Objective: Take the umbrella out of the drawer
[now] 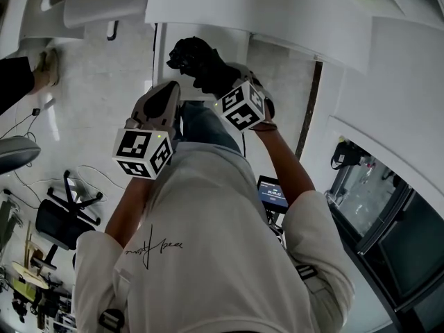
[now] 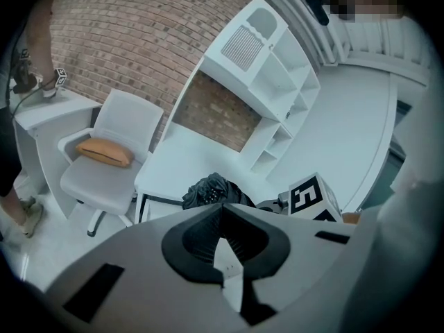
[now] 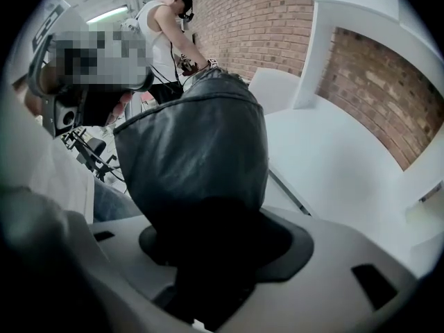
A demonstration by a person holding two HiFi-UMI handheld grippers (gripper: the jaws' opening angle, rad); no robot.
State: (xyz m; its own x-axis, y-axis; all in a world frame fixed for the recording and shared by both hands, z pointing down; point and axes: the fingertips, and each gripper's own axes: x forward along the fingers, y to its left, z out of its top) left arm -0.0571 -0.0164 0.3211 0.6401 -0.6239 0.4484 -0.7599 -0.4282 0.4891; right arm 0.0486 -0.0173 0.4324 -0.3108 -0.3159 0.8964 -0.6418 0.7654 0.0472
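Observation:
The black folded umbrella (image 1: 196,60) hangs in the air in front of the person, above the white desk's front edge (image 1: 208,33). My right gripper (image 1: 220,83) is shut on it; in the right gripper view its dark fabric (image 3: 198,151) fills the space between the jaws. Just to the left, my left gripper (image 1: 166,96) is shut with nothing in it, a short way from the umbrella (image 2: 208,190), which shows beyond its tips (image 2: 222,205). The right gripper's marker cube (image 2: 310,196) sits beside it. No drawer is clearly visible.
A white chair (image 2: 114,134) with an orange cushion (image 2: 104,152) stands left of the white desk (image 2: 184,161). White shelves (image 2: 277,96) rise behind the desk against a brick wall. A black office chair (image 1: 59,220) and another person's leg (image 1: 17,82) are at the left.

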